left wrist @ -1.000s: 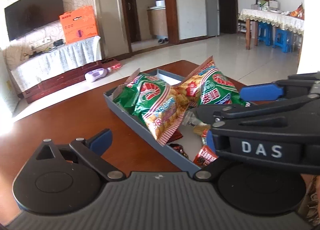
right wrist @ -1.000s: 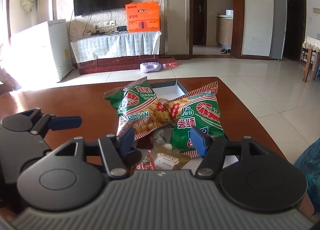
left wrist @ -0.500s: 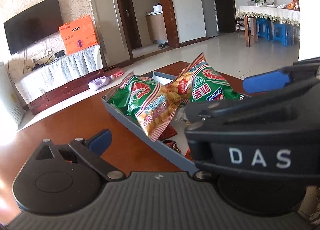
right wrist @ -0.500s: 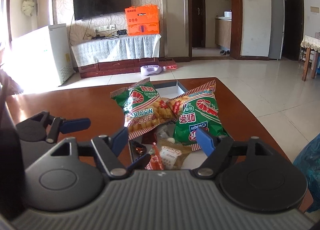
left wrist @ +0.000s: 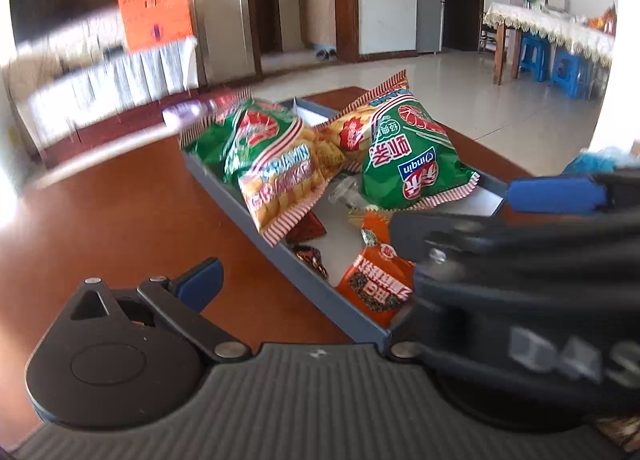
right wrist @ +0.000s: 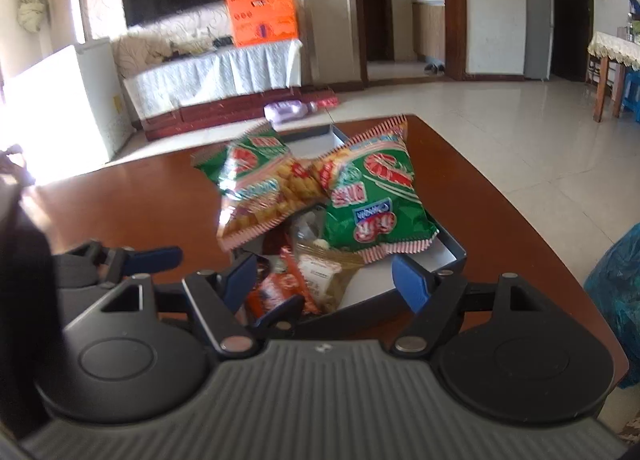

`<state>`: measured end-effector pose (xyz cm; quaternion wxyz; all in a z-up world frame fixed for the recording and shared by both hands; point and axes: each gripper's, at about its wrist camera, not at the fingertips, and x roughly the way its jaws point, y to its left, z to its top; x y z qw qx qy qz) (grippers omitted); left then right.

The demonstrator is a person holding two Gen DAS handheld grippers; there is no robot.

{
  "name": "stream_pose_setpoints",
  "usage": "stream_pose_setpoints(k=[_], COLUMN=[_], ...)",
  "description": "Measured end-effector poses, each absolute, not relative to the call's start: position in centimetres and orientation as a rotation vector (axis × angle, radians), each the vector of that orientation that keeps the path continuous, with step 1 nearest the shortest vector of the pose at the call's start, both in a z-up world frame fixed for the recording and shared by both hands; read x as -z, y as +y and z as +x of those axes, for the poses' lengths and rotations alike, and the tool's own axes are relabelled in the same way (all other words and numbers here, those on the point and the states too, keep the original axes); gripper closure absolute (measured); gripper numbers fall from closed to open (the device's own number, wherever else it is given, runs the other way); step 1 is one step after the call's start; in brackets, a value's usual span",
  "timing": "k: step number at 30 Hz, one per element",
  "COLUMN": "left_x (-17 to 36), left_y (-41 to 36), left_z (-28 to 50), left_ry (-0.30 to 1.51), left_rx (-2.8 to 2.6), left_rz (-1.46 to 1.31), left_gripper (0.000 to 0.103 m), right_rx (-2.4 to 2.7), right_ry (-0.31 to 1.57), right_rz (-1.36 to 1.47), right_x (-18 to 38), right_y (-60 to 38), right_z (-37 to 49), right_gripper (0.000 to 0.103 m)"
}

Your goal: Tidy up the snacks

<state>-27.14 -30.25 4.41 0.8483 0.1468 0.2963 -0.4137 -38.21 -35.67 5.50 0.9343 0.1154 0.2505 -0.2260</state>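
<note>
A grey tray [left wrist: 280,248] on the brown table holds two green prawn-cracker bags [left wrist: 272,168] [left wrist: 408,156], which lean on each other. Below them lie an orange packet [left wrist: 376,284] and small dark candies [left wrist: 312,256]. My right gripper [right wrist: 326,280] is open, its blue pads either side of the tray's near corner [right wrist: 452,256], above the orange packet [right wrist: 280,288] and a brown packet [right wrist: 320,272]; nothing is gripped. My left gripper [left wrist: 308,280] is at the tray's left side. One of its fingers [right wrist: 156,256] is over the table and the other is by the tray, so it is open. The right gripper's body [left wrist: 520,260] hides its right finger in the left wrist view.
The table's [left wrist: 120,220] rounded edge drops to a tiled floor on the right. A teal bag [right wrist: 616,288] sits beside that edge. Far behind are a TV stand with an orange box [right wrist: 262,14] and a white cabinet [right wrist: 60,108].
The right gripper's jaws have spread wider over the tray's near corner. The left gripper has dipped and shifted, so the right gripper's body covers more of its view. Both views are now blurred.
</note>
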Motion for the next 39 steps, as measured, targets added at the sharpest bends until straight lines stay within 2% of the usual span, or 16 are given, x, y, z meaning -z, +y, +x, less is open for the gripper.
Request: stream_pose_setpoints(k=[2,6,12,15,24,29,31,39], left_x=[-4.6,-5.1,-6.1,-6.5,-7.7,-8.1,-8.3,-9.1], left_y=[-29.7,-29.3,-27.5,-26.9,-25.3,-23.8,-23.2,-20.9], left_z=[-26.9,-28.3,-29.9,-30.7,-33.7,-35.1,-35.8,-37.8], left_ry=[0.661,0.628,0.597,0.587,0.477,0.474,0.475,0.451], left_rx=[0.872,0.843,0.840,0.819,0.708,0.721,0.730,0.783], left_rz=[0.269,0.337,0.274,0.260,0.282,0.303,0.315,0.294], left_gripper=[0.000,0.000,0.000,0.000,0.000,0.000,0.000,0.000], right_rx=[0.443,0.429,0.432,0.433,0.440,0.495,0.511,0.569], right_ry=[0.474,0.414,0.356,0.325,0.298,0.298,0.295,0.232], right_rz=[0.233,0.237,0.311,0.318,0.302,0.259,0.276,0.348], right_x=[-6.0,-6.5,-6.8,-7.2,-7.8,-7.9,-7.6,-6.6], right_y=[-34.9,-34.1,-33.8,-33.3,-31.4,-30.0,-29.9,-30.5], right_z=[-39.2,-41.4,-44.2,-45.3,-47.6,-49.4,-50.1,-52.0], right_gripper=[0.027,0.026,0.026,0.022,0.022,0.022,0.018,0.016])
